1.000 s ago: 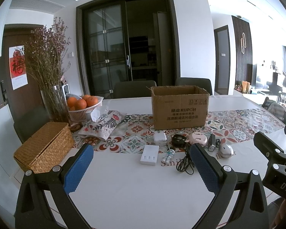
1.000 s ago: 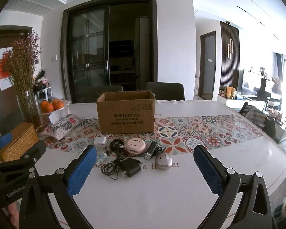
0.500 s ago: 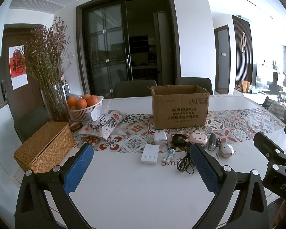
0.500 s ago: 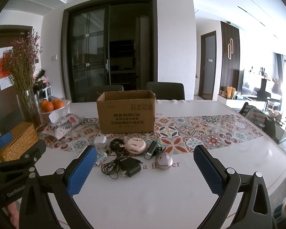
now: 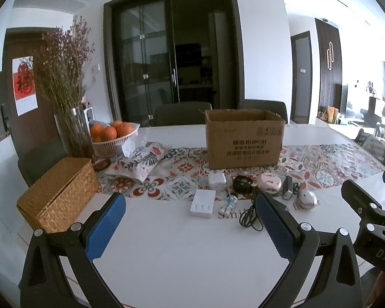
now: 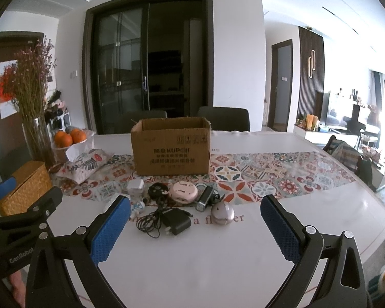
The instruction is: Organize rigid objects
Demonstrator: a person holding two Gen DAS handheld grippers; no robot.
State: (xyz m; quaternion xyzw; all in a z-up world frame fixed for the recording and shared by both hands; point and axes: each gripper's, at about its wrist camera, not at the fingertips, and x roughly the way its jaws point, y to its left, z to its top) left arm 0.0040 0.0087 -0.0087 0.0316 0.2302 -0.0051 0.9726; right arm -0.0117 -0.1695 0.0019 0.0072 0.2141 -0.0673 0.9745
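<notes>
An open cardboard box (image 5: 244,138) (image 6: 171,149) stands on the patterned runner. In front of it lie small items: a white flat charger (image 5: 202,203), a white cube plug (image 5: 217,181) (image 6: 135,186), a black round item (image 5: 242,182) (image 6: 158,189), a pink round case (image 5: 270,182) (image 6: 183,191), a black adapter with cable (image 6: 175,221), a dark clip-like device (image 6: 204,199), a silver mouse (image 5: 306,199) (image 6: 222,213) and a tiny figurine (image 5: 228,203). My left gripper (image 5: 190,224) and right gripper (image 6: 195,227) hover open over the near table, nothing between their fingers.
A wicker box (image 5: 57,195) sits at the left edge, with a flower vase (image 5: 73,131), an orange basket (image 5: 114,138) and a floral tissue pouch (image 5: 138,163) behind it. Chairs stand beyond the white table (image 5: 192,256). The right gripper's body (image 5: 374,225) shows at the left view's right edge.
</notes>
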